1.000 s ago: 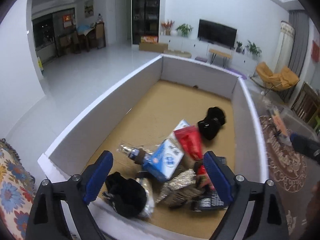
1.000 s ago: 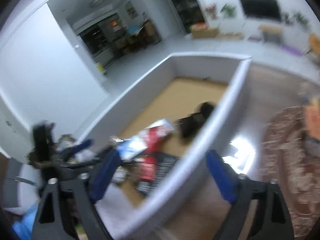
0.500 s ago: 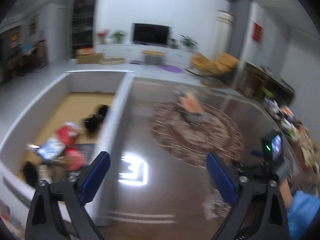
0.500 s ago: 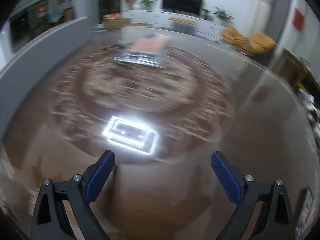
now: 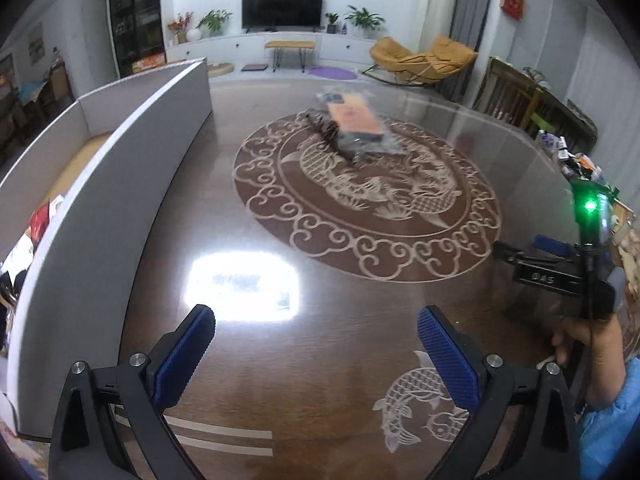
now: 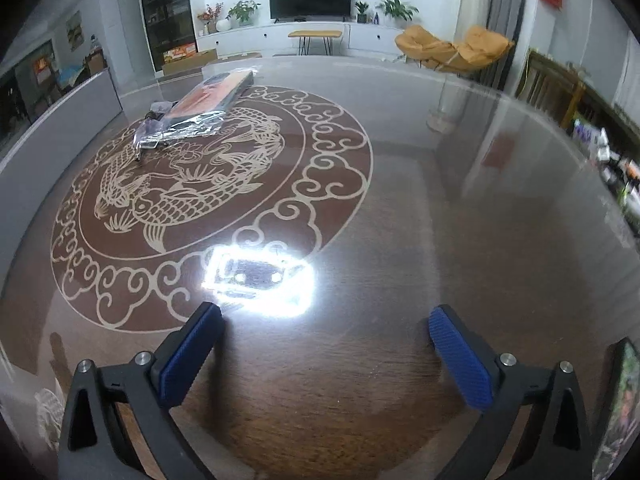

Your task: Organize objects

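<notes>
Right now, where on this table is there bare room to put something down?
Most of the table is bare: the near stretch around the light glare and the whole right side. Only the plastic-wrapped package sits at the far left. The white-walled box looks crowded.
</notes>
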Action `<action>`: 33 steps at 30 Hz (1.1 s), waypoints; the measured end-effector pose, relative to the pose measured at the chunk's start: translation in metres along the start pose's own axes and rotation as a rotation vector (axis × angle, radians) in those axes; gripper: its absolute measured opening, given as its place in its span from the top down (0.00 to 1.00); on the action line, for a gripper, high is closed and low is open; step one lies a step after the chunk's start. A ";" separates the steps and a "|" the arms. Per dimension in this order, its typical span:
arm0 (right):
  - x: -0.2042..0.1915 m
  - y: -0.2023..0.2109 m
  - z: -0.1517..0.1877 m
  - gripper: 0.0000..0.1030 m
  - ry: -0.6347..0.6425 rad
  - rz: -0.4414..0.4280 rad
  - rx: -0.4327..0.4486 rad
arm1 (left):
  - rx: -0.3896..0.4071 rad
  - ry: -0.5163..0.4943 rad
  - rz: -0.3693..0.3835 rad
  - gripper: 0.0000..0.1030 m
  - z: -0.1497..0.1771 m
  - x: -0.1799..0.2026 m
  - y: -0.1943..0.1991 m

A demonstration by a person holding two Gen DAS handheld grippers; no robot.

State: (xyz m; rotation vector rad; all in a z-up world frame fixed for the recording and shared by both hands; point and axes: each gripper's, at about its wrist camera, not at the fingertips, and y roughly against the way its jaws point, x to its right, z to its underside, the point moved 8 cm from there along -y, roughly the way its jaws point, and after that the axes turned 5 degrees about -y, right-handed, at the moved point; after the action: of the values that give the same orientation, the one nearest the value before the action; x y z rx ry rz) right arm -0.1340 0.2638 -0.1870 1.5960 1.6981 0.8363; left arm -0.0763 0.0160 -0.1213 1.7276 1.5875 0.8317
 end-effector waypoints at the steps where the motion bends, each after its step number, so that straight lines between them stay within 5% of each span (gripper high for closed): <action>1: 0.001 0.001 0.001 0.00 0.000 0.004 0.001 | -0.008 0.011 -0.005 0.00 0.001 -0.002 -0.004; 23: 0.000 0.003 0.003 0.00 -0.001 0.006 0.001 | -0.049 0.039 -0.033 0.00 -0.005 -0.011 -0.029; 33: 0.000 0.003 0.003 0.00 -0.001 0.007 0.001 | 0.010 0.074 -0.028 0.00 -0.075 -0.028 -0.059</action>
State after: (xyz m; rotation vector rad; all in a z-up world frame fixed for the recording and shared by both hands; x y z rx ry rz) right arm -0.1297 0.2641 -0.1861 1.6030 1.6933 0.8378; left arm -0.1733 -0.0054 -0.1246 1.6958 1.6634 0.8847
